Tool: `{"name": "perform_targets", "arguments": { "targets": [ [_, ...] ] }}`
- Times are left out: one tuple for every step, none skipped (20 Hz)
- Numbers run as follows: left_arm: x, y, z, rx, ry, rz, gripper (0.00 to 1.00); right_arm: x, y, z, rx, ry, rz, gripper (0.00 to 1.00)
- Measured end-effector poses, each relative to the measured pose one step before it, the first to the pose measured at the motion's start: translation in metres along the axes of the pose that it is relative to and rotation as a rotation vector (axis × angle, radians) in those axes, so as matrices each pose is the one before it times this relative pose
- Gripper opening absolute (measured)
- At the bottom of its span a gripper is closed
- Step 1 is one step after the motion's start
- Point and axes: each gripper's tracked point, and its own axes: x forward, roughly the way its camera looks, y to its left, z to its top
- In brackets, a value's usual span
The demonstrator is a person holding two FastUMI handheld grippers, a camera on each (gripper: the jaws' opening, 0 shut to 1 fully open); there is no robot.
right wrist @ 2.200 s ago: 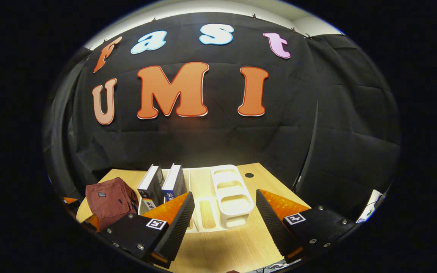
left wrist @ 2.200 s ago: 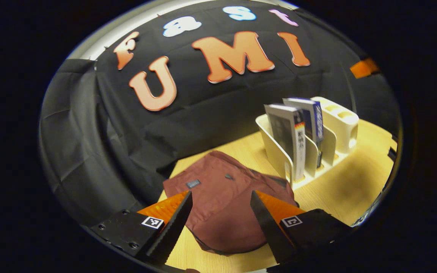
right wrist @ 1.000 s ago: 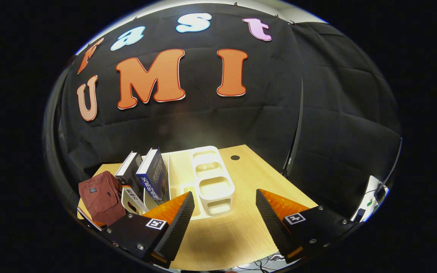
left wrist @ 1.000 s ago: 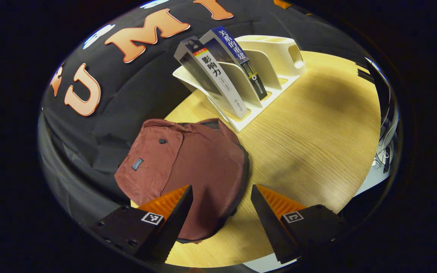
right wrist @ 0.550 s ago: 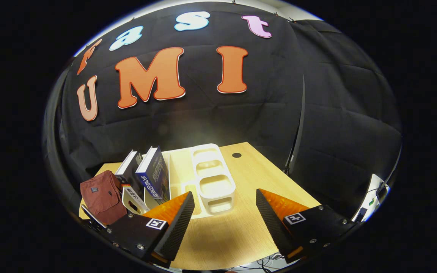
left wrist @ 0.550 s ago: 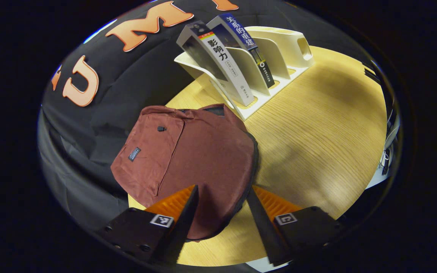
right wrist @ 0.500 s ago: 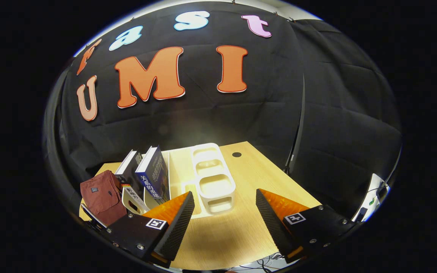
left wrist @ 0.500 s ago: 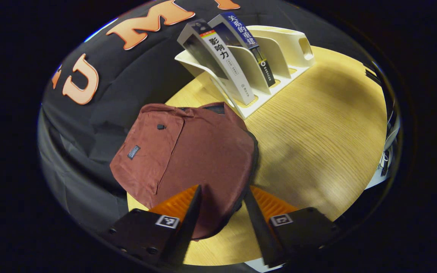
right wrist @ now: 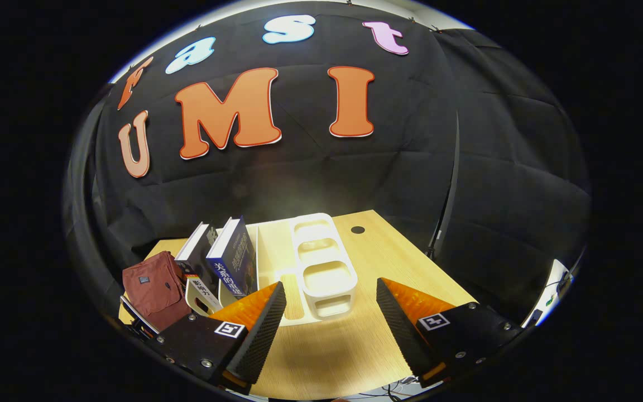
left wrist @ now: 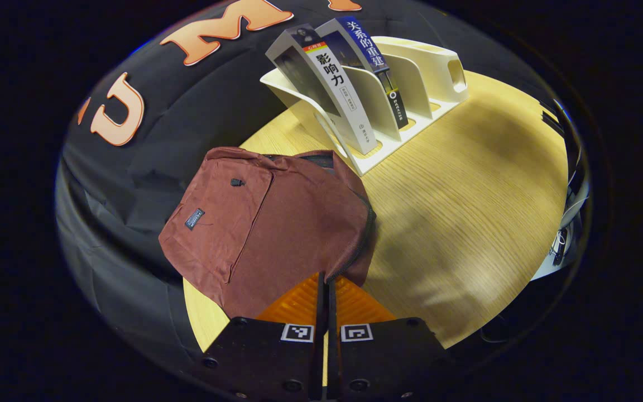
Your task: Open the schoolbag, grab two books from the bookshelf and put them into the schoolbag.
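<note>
Maroon soft-fabric schoolbag point(left wrist: 277, 218) lies flat on the light wood table point(left wrist: 466, 190), straight ahead of my left tongs point(left wrist: 324, 279). Left tongs are clenched, tips meeting at the bag's near edge, right where the dark zipper line point(left wrist: 363, 234) ends. Can't tell if they've actually caught the zipper pull or just cloth; too small to see.

Bag looks thin, limp, light. My guess: it'll drag along the table if I pull the zipper without something pinning it. Best hold is the pull tab, not the fabric.

Right tongs point(right wrist: 327, 304) are released, fingers wide apart, hovering over the table. White plastic bookshelf rack point(right wrist: 321, 273) sits just ahead of them; grey-spined paperback point(right wrist: 198, 262) and blue-spined paperback point(right wrist: 235, 259) lean in slots forward-left. Bag is further left, beside the rack.

Books look stiff with glossy covers, possibly slippery. I'd pinch across the top edge near the spine.
</note>
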Motion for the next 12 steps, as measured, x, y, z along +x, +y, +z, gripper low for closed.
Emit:
{"name": "perform_targets", "arguments": {
  "targets": [
    [-0.00115, -0.00051, -0.00068, 0.00364, 0.0056, -0.00643, 0.02, 0.0004, 0.00164, 0.00185, 0.00425, -0.00047, 0.00825, 0.97],
    [0.00061, -0.00036, -0.00111, 0.01386, 0.01812, -0.00846, 0.02, -0.00012, 0.00141, 0.00031, 0.00715, 0.00257, 0.00954, 0.97],
    [0.00112, 0.0002, -0.00179, 0.02188, 0.0239, -0.00841, 0.02, -0.00093, 0.00163, 0.00123, 0.01629, 0.00755, 0.01422, 0.97],
    [0.0009, -0.00036, 0.00129, 0.00978, 0.01629, -0.01158, 0.02, -0.00099, 0.00351, 0.00193, 0.02869, 0.00348, 0.02626, 0.97],
    [-0.0031, 0.00025, 0.00237, 0.00171, 0.00757, -0.02, 0.01, -0.00106, 0.00492, 0.00251, 0.03193, 0.00735, 0.03265, 0.97],
    [-0.00227, 0.00048, 0.00234, -0.00422, 0.00548, -0.02286, 0.01, 0.00028, 0.00528, -0.00015, 0.02623, 0.01595, 0.02967, 0.97],
    [-0.00093, 0.00162, 0.0015, -0.01426, 0.00523, -0.02434, 0.01, -0.0001, 0.00363, 0.00012, 0.01419, 0.00895, 0.01996, 0.97],
    [-0.00384, 0.00205, 0.00388, -0.0162, 0.00381, -0.02405, 0.01, 0.00268, -0.00054, 0.00062, 0.00151, 0.00316, 0.00154, 0.97],
    [-0.00574, 0.00262, 0.00313, -0.00411, -0.00215, -0.02712, 0.01, 0.00183, -0.00036, 0.00128, -0.0066, -0.00299, 0.00097, 0.97],
    [-0.00677, 0.00369, 0.00526, 0.0095, -0.00609, -0.02312, 0.01, 0.00055, 0.0009, 0.00276, -0.01096, -0.00848, -0.00234, 0.97],
    [-0.00611, 0.00579, 0.00375, 0.01838, -0.00777, -0.01748, 0.01, -0.00041, 0.00136, 0.00087, -0.00844, -0.00327, -0.00489, 0.97],
    [-0.00669, 0.0074, 0.00312, 0.01508, -0.00011, -0.00899, 0.01, -0.00143, 0.00487, 0.00096, -0.00056, -0.0004, 0.00163, 0.97]
  ]
}}
